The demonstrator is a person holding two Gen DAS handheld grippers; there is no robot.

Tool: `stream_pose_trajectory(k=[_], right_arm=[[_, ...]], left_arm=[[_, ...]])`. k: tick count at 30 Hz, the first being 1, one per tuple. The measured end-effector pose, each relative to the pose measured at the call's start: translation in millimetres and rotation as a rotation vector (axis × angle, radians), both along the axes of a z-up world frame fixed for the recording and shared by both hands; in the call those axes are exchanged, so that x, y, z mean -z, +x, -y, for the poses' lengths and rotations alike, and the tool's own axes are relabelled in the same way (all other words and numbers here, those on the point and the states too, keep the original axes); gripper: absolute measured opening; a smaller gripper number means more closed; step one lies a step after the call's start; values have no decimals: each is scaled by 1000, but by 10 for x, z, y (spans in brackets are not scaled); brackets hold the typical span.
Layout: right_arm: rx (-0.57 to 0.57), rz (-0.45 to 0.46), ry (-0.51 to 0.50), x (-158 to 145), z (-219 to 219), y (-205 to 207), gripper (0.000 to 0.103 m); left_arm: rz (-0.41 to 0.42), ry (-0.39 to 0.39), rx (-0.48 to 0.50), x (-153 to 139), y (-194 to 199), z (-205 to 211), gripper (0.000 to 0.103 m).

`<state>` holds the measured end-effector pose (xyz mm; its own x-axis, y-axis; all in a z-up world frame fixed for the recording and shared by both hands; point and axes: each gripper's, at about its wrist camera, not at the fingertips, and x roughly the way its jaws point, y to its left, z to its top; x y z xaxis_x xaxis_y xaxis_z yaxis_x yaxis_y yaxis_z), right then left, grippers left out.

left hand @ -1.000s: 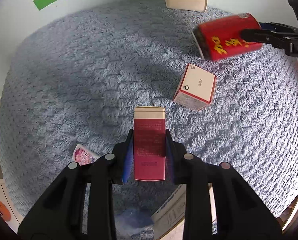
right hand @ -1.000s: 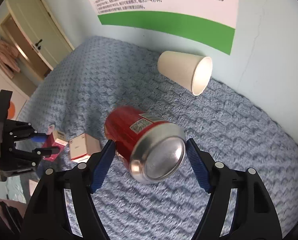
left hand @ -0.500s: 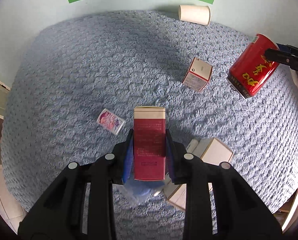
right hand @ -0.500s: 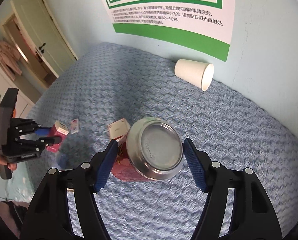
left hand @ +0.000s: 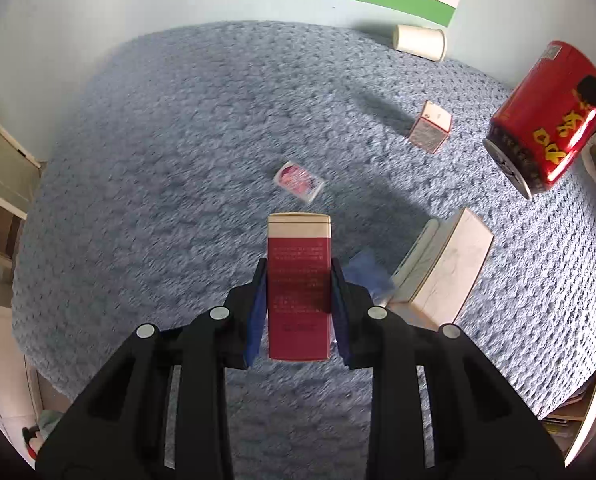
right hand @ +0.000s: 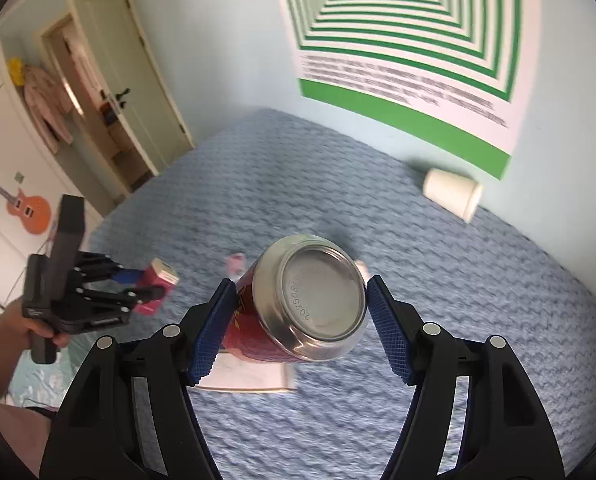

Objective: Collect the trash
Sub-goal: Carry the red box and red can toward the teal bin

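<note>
We look steeply down from the left wrist, along its claw [left hand: 299, 294], onto the blue bed [left hand: 170, 208] from well above. The right wrist view slants lower across the same bed toward the wall poster [right hand: 413, 64] and door [right hand: 134, 80]. Both share the paper cup [left hand: 419, 43] and poster.

can [right hand: 298, 300] base — stamped digits, partly legible
</note>
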<state>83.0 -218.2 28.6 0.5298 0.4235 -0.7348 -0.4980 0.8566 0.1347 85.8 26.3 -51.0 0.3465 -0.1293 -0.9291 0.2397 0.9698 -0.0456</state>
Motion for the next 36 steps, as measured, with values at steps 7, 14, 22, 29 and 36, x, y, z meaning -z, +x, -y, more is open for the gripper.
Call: stream_pose_trajectory(k=[7,14,22,29,36], right_arm=[[-131,-8,9,24,-778,-162,68],[-277,-36,11,119,-1590,-256,68],[-503,-87,6,287,-2748,-494,68],[-706,-138,-18,558,-3777,-909,68],[-845,-178,-73,862,-4473,-1257,68]], left_arm=[[-5,-5,-108,40,-272,-572,26],[-15,-1,-241,95,-666,-1211,26],[-55,3,-439,255,-1256,-2041,26],[-106,2,-604,469,-1856,-2653,26],[-167,-41,-742,797,-2382,-3061,26]])
